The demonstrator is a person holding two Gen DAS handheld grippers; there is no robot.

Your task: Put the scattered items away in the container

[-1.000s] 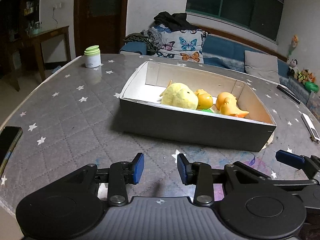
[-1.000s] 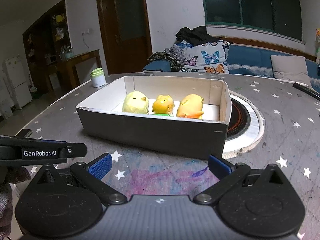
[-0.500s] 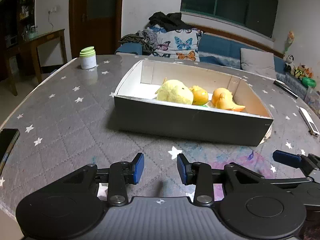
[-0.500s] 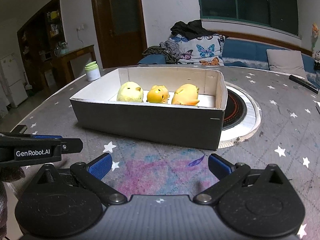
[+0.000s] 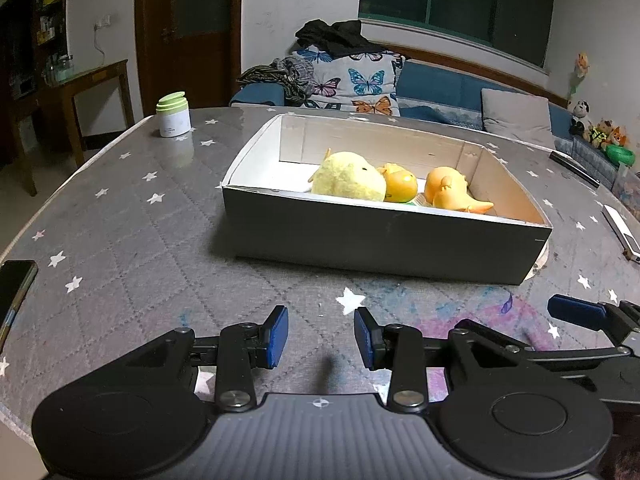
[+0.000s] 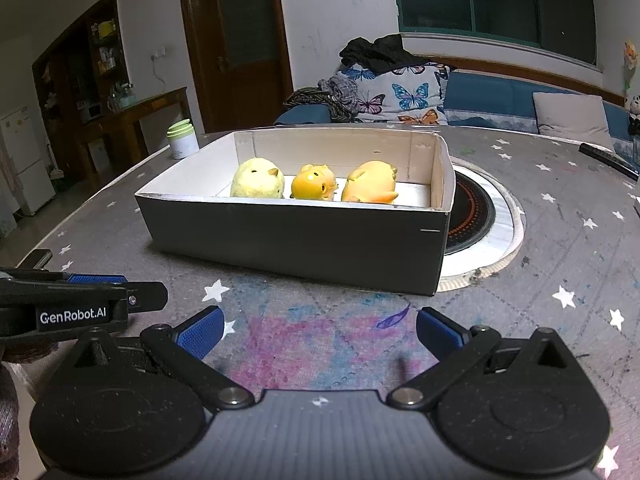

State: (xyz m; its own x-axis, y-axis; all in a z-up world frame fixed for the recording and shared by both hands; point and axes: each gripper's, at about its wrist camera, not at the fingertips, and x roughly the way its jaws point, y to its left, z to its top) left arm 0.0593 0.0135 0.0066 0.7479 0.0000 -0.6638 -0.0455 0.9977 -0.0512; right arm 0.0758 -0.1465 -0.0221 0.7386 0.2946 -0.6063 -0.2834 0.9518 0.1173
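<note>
Both pairs of jaws hold nothing: the left gripper (image 5: 321, 336) has its blue pads a narrow gap apart, while the right gripper (image 6: 319, 330) has its pads spread wide, and each hovers low over the table (image 5: 132, 236) at the near edge. At 12 o'clock from both grippers sits the task's container, a shallow cardboard box (image 5: 384, 240) with dark outer walls and a white inside, open at the top. Three soft toys lie inside it in a row against the near wall: a pale yellow fluffy chick (image 6: 258, 179) at the left, a small round orange chick (image 6: 314, 183) in the middle, and an orange duck-like toy (image 6: 372, 184) at the right. They lie as the task wants, though one moment cannot tell who put them there. No toy shows loose on the star-patterned tabletop, which fits a tidy that is done; both grippers standing back from the box empty suits that reading. At 10 o'clock a white jar with a green lid (image 5: 173, 115) stands well apart from the box. A dark phone (image 5: 14, 290) lies at 9 o'clock, cut off by the frame edge. At 2 o'clock the box partly covers a round inset burner (image 6: 476, 208). The near wall hides the toys' lower halves and something green beneath the middle chick.
</note>
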